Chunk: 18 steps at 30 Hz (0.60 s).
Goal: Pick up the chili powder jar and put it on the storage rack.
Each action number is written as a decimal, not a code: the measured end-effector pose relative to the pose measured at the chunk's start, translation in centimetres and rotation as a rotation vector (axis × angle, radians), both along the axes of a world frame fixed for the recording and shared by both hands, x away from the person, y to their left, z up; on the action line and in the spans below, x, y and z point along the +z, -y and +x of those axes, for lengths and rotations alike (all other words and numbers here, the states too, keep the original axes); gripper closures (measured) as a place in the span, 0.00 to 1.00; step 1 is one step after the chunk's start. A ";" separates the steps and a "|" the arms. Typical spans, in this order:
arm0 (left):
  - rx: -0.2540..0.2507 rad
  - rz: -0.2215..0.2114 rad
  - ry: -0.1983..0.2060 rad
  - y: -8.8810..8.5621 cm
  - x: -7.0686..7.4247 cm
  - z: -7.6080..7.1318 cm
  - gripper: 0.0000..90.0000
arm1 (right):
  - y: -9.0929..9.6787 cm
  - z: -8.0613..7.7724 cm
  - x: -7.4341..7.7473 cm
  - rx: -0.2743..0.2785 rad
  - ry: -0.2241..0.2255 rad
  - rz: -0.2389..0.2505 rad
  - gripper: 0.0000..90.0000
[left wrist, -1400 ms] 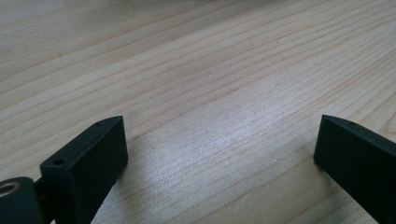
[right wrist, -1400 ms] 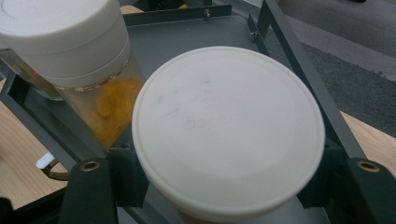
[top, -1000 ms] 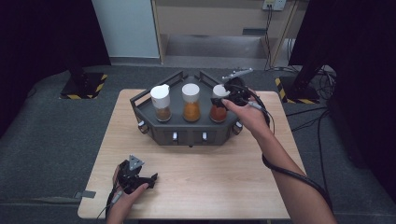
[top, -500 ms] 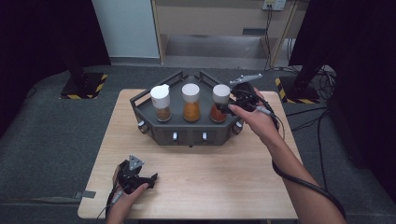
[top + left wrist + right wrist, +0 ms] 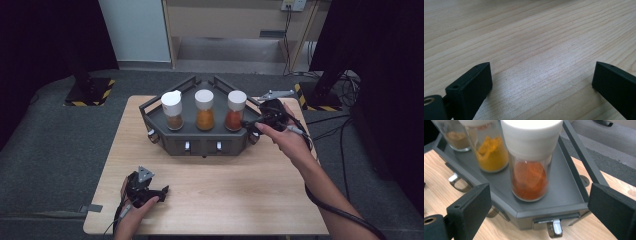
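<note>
The right gripper has released the red jar: a second ago its fingers were closed on the jar at the right end of the tray; they have just been opening and now stand wide apart, with nothing between them. The gripper has also backed away from the jar toward the tray's right edge. In the right gripper view the jar stands upright on the tray floor ahead of the open fingers, clear of both, its white cap in place, just beside the yellow jar; the brown jar stands farther along the same row. This indicates that placement of the red jar is complete and all three jars are seated in the tray. The left gripper remains where it was, low over the desk at the near left, fingers wide apart over bare wood. Probable next step: withdraw the right gripper without brushing the jar.
</note>
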State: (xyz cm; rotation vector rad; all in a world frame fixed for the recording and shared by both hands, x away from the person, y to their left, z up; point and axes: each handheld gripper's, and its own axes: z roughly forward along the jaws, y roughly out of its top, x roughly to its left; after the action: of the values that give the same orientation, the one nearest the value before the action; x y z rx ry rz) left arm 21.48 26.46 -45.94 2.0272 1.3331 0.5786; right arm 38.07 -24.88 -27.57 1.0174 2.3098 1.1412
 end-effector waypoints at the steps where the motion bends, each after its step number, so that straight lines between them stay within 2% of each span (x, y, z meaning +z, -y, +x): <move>1: 0.000 0.000 0.000 0.0 0.0 0.0 0.02 | 0.1 -0.1 -0.1 0.000 -0.003 0.006 0.06; 3: 0.000 0.000 0.000 0.0 0.0 0.0 0.02 | 0.3 -0.4 -0.4 0.005 -0.004 0.014 0.06; 10: 0.000 0.000 0.000 0.0 0.0 0.0 0.02 | 0.3 -1.4 -0.8 0.020 -0.007 -0.009 0.06; 18: 0.000 0.000 0.000 0.0 0.0 0.0 0.02 | 1.2 -2.4 -1.6 0.019 -0.005 -0.024 0.06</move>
State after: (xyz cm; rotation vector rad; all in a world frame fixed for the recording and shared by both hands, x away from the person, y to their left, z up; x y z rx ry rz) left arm 21.47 26.45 -45.94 2.0269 1.3336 0.5788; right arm 35.64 -26.04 -29.14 0.9929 2.3367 1.1168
